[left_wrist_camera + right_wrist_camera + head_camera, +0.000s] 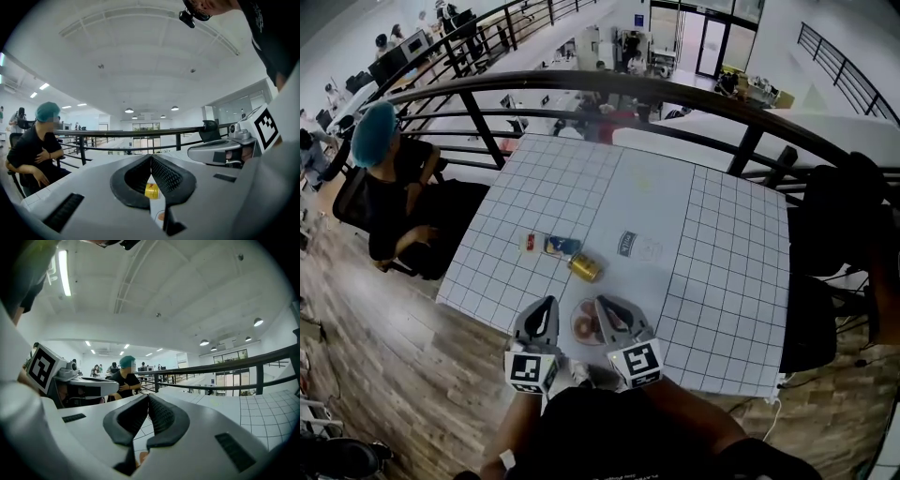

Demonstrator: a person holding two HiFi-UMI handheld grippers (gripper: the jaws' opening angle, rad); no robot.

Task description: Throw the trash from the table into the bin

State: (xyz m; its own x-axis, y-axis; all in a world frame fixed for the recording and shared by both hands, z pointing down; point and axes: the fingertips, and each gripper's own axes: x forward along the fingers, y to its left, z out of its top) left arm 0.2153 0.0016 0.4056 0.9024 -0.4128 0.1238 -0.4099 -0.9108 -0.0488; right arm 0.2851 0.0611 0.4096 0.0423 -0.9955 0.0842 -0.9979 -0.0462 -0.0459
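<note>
Trash lies on the white gridded table [722, 281]: a gold can [585, 268] on its side, a blue packet [562, 247], a small red item [530, 242], a dark packet [625, 243] and a clear wrapper [652, 249]. A round clear container [585, 324] with brownish pieces sits at the near edge, between my two grippers. My left gripper [549, 303] is shut and empty, just left of the container. My right gripper [601, 302] is shut and empty, just right of it. Below the shut left jaws, the left gripper view shows the gold can [151, 191]. No bin is in view.
A person with teal hair [380, 173] sits at the table's left side. A dark curved railing [609, 89] runs behind the table. Black chairs [839, 216] stand to the right. Wooden floor [394, 347] surrounds the near left corner.
</note>
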